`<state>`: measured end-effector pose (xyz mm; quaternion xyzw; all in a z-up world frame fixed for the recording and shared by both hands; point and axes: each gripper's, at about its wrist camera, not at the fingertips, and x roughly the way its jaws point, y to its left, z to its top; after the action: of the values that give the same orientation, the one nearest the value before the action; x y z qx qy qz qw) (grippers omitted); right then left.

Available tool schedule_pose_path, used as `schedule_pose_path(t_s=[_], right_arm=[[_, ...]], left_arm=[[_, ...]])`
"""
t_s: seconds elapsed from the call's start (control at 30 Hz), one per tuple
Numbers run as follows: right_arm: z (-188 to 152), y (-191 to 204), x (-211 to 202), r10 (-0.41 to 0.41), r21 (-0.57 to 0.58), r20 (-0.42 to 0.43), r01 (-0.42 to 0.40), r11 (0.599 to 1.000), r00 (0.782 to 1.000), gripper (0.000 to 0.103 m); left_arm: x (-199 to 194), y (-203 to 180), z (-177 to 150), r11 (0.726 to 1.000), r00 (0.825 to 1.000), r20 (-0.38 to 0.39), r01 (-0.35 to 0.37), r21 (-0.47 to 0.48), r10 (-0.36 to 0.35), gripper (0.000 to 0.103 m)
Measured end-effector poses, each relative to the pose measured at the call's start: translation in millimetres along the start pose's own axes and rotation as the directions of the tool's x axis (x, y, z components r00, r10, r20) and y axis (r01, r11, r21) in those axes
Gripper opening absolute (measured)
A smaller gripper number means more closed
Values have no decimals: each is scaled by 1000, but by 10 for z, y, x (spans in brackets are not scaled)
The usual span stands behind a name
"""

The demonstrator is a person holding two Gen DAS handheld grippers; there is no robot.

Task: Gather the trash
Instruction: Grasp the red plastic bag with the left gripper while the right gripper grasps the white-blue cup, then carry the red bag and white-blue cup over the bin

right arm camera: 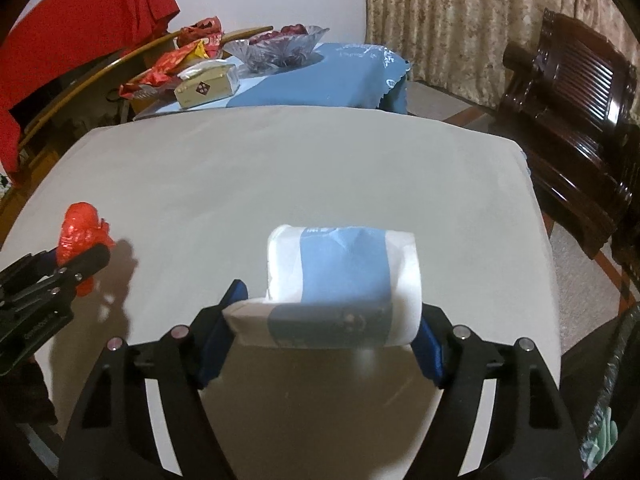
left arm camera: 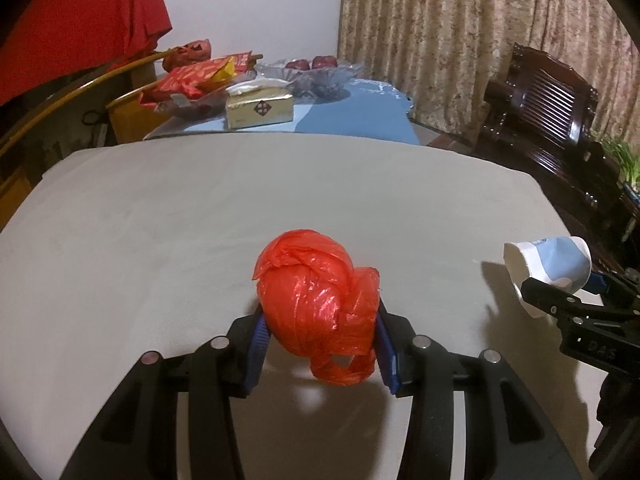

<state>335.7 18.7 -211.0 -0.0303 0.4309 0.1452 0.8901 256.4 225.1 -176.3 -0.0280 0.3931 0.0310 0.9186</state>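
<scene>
A home living room: patterned curtains [left arm camera: 460, 40], carved dark wooden chair [left arm camera: 548, 108], fruit bowl [left arm camera: 316, 74] and tissue box [left arm camera: 260, 110] on a blue-clothed table [left arm camera: 360, 116].

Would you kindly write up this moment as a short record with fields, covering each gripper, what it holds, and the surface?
left gripper: shut on red plastic bag, a knotted bundle
right gripper: shut on paper cup, white and blue, crumpled, lying sideways between the pads
surface: grey tabletop, nothing else on it in view
behind: blue-clothed table with tissue box
</scene>
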Motion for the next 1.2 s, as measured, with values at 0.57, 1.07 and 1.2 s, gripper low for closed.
schedule_pose_path(t_s=[0.57, 1.07, 1.2], right_arm=[[-169, -113, -919, 71, 3, 90, -72, 997, 993, 73], [-327, -252, -1651, 93, 17, 157, -97, 995, 983, 73], [-361, -290, -1816, 90, 11, 176, -94, 996, 980, 73]], left_arm=[[-652, -473, -114, 999, 998, 39, 41, 24, -42, 46], [-1189, -840, -135, 996, 993, 95, 65, 63, -71, 46], [-1293, -925, -167, 995, 991, 103, 75, 72, -83, 46]])
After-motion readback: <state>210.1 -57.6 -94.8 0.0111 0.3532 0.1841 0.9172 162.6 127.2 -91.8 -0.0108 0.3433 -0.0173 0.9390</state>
